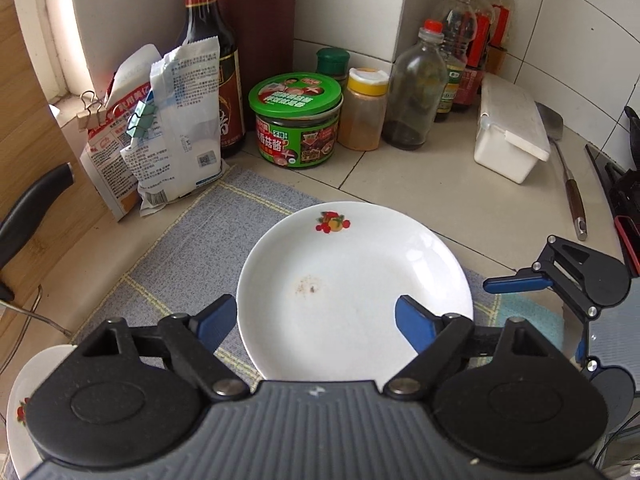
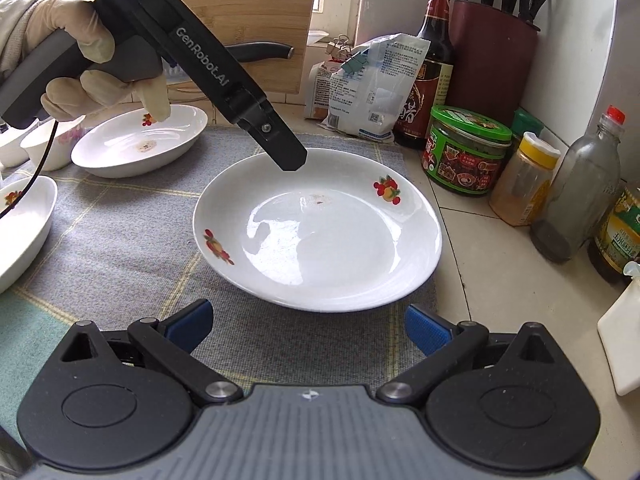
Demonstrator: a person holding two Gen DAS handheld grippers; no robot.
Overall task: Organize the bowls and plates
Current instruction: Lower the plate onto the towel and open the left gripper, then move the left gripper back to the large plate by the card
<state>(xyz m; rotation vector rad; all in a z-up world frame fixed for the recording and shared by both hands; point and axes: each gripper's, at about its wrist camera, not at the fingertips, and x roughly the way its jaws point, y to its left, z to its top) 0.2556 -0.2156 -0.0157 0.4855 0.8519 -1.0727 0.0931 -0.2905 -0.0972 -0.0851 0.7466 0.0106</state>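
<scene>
A white plate with fruit prints (image 1: pixel 352 292) (image 2: pixel 320 228) lies on the grey mat (image 1: pixel 192 240) (image 2: pixel 120 232). My left gripper (image 1: pixel 316 324) is open and hovers over the plate's near rim, holding nothing. My right gripper (image 2: pixel 308 326) is open and empty just short of the plate's edge; it also shows in the left wrist view (image 1: pixel 516 282). A second white plate (image 2: pixel 140 142) and another dish (image 2: pixel 20 224) lie on the mat to the left, with small white bowls (image 2: pixel 48 144) behind. Another plate's edge (image 1: pixel 20 408) shows at the left.
Jars and bottles line the back: a green-lidded jar (image 1: pixel 298 120) (image 2: pixel 468 148), spice jar (image 1: pixel 364 108), soy bottle (image 1: pixel 212 60), clear bottle (image 1: pixel 416 92). Clipped bags (image 1: pixel 160 128), a cutting board with knife (image 1: pixel 32 208), a white box (image 1: pixel 512 128) and a spatula (image 1: pixel 568 176) stand around.
</scene>
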